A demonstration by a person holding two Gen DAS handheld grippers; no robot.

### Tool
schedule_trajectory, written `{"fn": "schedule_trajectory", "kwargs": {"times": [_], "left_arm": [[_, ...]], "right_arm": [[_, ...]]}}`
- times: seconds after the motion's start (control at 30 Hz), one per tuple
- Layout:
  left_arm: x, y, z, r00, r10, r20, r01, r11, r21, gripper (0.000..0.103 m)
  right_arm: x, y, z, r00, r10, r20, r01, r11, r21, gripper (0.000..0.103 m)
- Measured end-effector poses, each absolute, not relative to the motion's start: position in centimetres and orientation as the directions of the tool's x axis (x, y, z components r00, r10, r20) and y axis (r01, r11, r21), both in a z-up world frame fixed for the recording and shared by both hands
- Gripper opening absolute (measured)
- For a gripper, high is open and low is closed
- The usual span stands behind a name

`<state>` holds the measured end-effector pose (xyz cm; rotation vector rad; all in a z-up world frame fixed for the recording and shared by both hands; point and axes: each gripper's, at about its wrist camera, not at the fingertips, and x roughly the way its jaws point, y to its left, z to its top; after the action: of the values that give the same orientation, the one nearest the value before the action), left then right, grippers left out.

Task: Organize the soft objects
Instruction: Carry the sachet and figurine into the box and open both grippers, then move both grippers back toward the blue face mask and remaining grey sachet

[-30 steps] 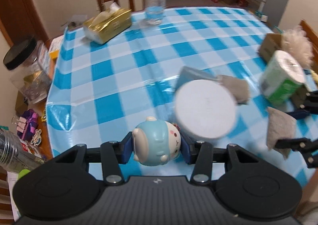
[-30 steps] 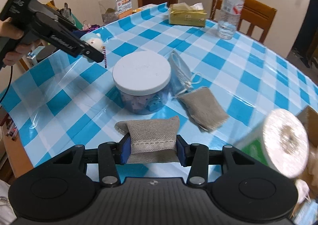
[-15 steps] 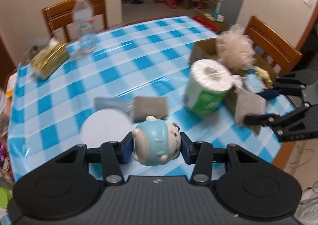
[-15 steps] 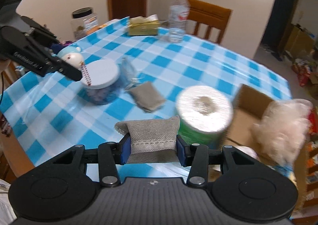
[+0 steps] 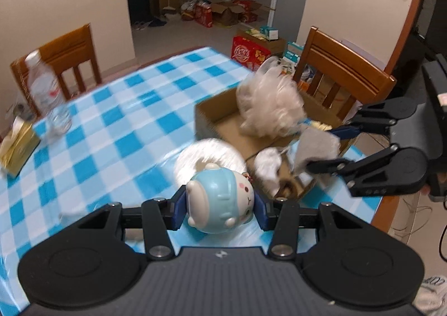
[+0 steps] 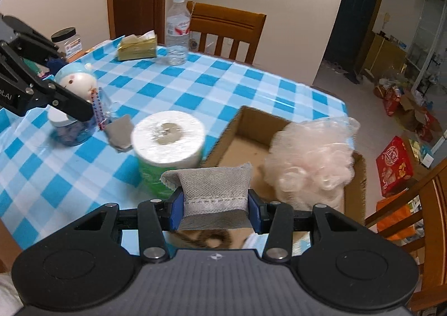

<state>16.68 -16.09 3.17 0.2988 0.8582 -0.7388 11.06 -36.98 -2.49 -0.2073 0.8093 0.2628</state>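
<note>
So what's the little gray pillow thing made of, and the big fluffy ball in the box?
The gray pouch looks like coarse woven cloth: a grid-like weave, a stitched seam and a frayed edge show between the right gripper jaws. The fluffy ball looks like gathered plastic mesh, pale pink, slightly shiny and see-through at its edges, probably a bath puff. The box looks like plain brown cardboard.

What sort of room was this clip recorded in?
Most likely a home dining area. A table with a blue-and-white checked cloth is ringed by wooden dining chairs, and a fridge and cardboard boxes stand in the room behind.
</note>
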Motion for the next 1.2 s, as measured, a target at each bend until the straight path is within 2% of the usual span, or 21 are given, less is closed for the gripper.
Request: {"fn": "schedule_trajectory", "kwargs": {"times": [0.1,0.13,0.17,0.2,0.23,0.4,0.63,0.73,0.8,0.9,1.2], "left_arm": [[17.2,-19.1,3.6,0.442,-0.470,-0.765,0.704,0.709,-0.029,0.047],[17.4,-20.1,3.7,0.444,-0.470,-0.763,0.708,0.706,-0.023,0.047],[17.7,-21.0,3.8,0.446,-0.471,-0.761,0.711,0.703,-0.018,0.047],[18.0,-22.1,3.9,0.449,-0.472,-0.759,0.713,0.701,-0.014,0.047],[18.2,-22.9,3.8,0.449,-0.473,-0.758,0.715,0.699,-0.012,0.047],[20.2,-27.2,3.2,0.442,-0.472,-0.763,0.722,0.692,-0.009,0.047],[22.9,-31.0,1.8,0.457,-0.448,-0.768,0.720,0.694,0.023,0.047],[24.0,-31.6,1.2,0.474,-0.438,-0.764,0.706,0.708,0.032,0.061],[24.5,-31.9,0.9,0.499,-0.420,-0.758,0.690,0.721,0.055,0.092],[24.6,-31.9,0.9,0.543,-0.418,-0.729,0.670,0.738,0.076,0.095],[22.8,-30.9,1.5,0.554,-0.422,-0.718,0.678,0.729,0.095,0.099]], "right_arm": [[11.7,-38.2,-2.9,0.682,0.153,-0.715,-0.307,0.947,-0.091,0.056],[11.9,-38.5,-3.0,0.685,0.155,-0.712,-0.311,0.946,-0.092,0.066],[11.9,-38.9,-3.0,0.689,0.164,-0.706,-0.315,0.945,-0.088,0.082],[11.9,-39.3,-3.0,0.699,0.173,-0.693,-0.316,0.945,-0.084,0.090],[11.8,-39.6,-3.0,0.709,0.181,-0.682,-0.317,0.945,-0.079,0.103],[11.0,-40.9,-2.9,0.712,0.228,-0.665,-0.330,0.943,-0.029,0.103],[9.6,-43.0,-3.5,0.706,0.210,-0.676,-0.297,0.955,-0.013,0.103],[9.7,-43.8,-3.8,0.695,0.201,-0.690,-0.278,0.961,-0.001,0.103],[9.7,-44.1,-3.7,0.695,0.195,-0.692,-0.270,0.963,0.000,0.103],[9.7,-44.2,-3.7,0.698,0.192,-0.690,-0.260,0.965,0.005,0.103],[10.4,-43.7,-4.2,0.683,0.179,-0.708,-0.221,0.975,0.033,0.103]]}}
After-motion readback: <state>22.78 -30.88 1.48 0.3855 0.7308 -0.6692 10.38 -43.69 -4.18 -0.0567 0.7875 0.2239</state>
